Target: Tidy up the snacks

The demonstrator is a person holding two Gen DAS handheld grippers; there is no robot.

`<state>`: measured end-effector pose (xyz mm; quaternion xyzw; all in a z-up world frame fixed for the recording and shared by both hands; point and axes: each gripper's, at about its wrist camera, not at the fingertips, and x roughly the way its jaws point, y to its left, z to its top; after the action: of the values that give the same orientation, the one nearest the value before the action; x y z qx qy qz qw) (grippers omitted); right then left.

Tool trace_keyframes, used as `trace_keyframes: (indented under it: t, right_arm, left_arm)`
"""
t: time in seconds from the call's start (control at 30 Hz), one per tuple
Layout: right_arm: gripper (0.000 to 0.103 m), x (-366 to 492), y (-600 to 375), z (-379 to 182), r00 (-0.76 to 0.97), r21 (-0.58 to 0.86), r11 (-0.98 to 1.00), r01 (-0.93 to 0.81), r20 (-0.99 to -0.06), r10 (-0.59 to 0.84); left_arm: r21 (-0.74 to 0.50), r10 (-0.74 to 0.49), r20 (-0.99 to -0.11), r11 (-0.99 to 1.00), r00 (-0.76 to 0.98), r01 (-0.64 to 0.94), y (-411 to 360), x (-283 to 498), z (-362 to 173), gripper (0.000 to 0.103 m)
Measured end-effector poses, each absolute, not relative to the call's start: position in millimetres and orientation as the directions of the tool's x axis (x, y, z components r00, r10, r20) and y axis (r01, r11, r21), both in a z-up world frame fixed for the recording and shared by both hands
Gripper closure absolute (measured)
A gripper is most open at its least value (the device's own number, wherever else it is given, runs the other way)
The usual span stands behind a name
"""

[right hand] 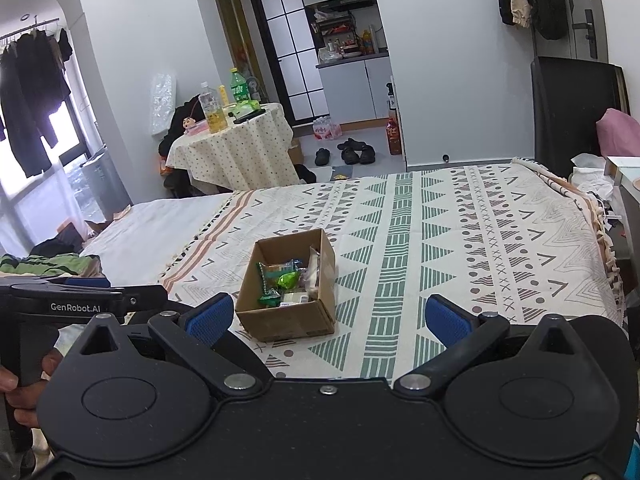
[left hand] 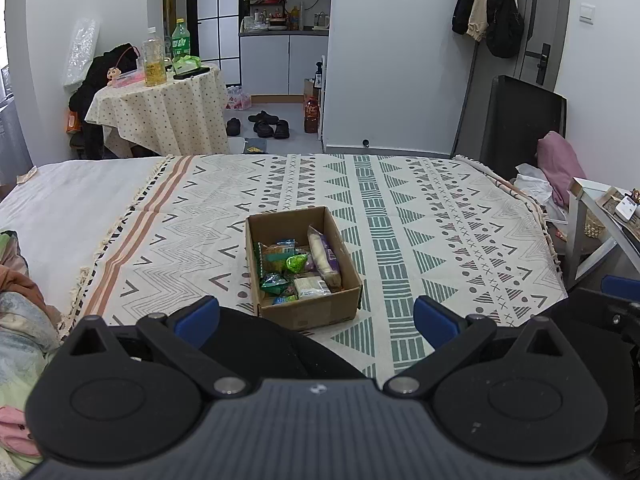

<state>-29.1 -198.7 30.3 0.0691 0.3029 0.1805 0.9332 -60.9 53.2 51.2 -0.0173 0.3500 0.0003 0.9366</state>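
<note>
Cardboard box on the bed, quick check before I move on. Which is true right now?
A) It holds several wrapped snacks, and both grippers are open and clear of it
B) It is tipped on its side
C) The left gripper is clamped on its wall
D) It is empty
A: the cardboard box sits upright on the patterned blanket with wrapped snacks inside, while the left gripper and right gripper are both spread open, holding nothing.

White walls, grey floor point(left hand: 280, 108). Bed point(right hand: 460, 224) under patterned cover. Round table point(left hand: 160, 112) with dotted cloth by the wall. Kitchenette point(left hand: 284, 56) through an opening. Daylight from window point(right hand: 24, 184) at left; dark door point(left hand: 540, 52) right.
</note>
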Motion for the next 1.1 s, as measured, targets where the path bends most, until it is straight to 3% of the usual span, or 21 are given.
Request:
trace_keyframes:
  t: [1.1]
  right_arm:
    - [0.000,-25.5,-198.7,29.1,0.733,0.257,0.926,-0.277,-0.567,0.376]
  left_arm:
    - [-0.033,-0.022,-0.660,0.999,0.751,0.000,50.7,-62.3,51.7,0.000]
